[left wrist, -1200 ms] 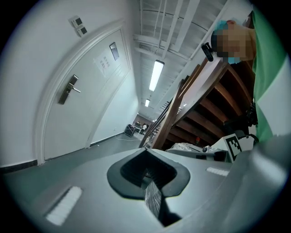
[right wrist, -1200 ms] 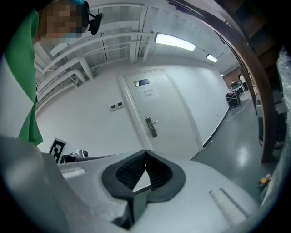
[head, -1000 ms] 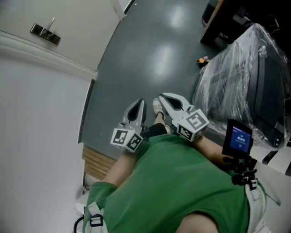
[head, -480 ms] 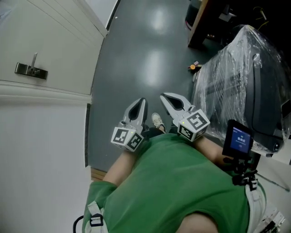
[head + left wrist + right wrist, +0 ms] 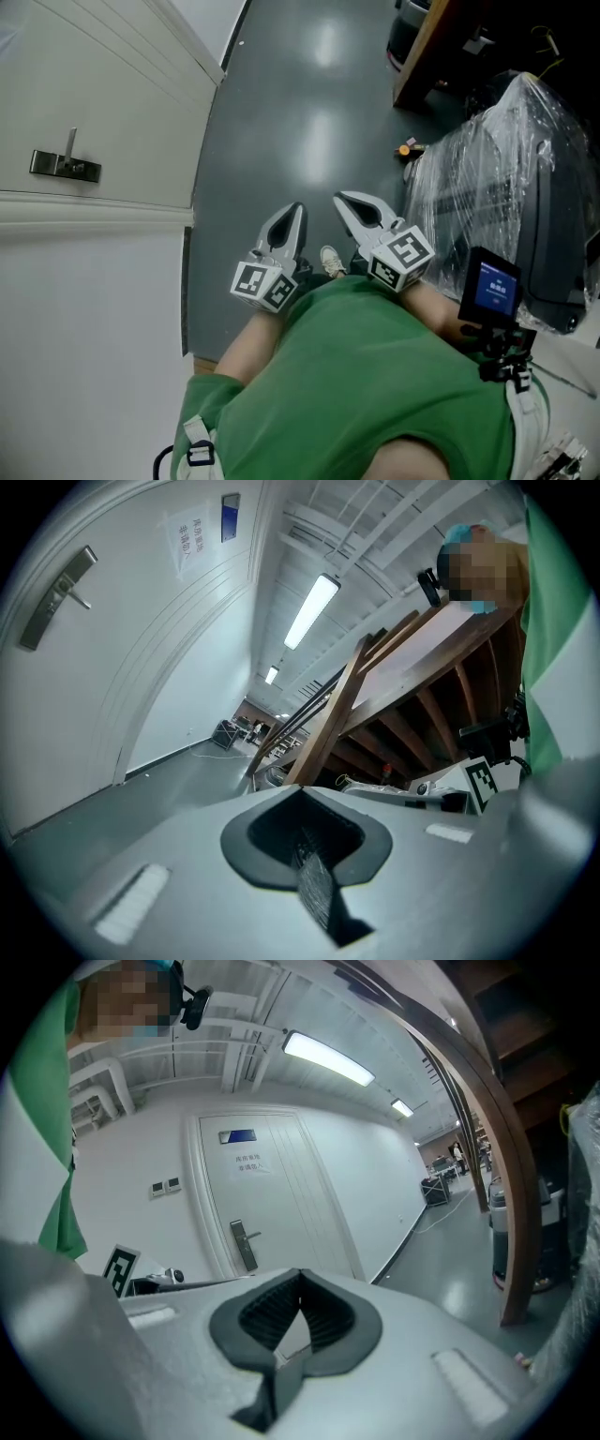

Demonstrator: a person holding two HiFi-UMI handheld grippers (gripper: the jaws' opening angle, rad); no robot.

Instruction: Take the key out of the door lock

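- Hanging out in front of the person's green shirt (image 5: pixel 375 375), the left tool (image 5: pixel 292 216) and the right tool (image 5: pixel 343 200) both point down at the grey floor (image 5: pixel 281 112).
- Left tool: jaws pressed together, nothing between them.
- Right tool: jaws together too, and empty.
- The door lock (image 5: pixel 64 166), a dark metal plate with a lever handle, sits on the white door (image 5: pixel 103 75), well apart from both tools.
- The left tool is the nearer one to the lock.
- The key is too small to make out at the lock.
- A paper notice (image 5: pixel 248 1162) hangs higher up the door than the lock.
- A plastic-wrapped bulk (image 5: pixel 487 178) stands beyond the right tool, on the side away from the lock.
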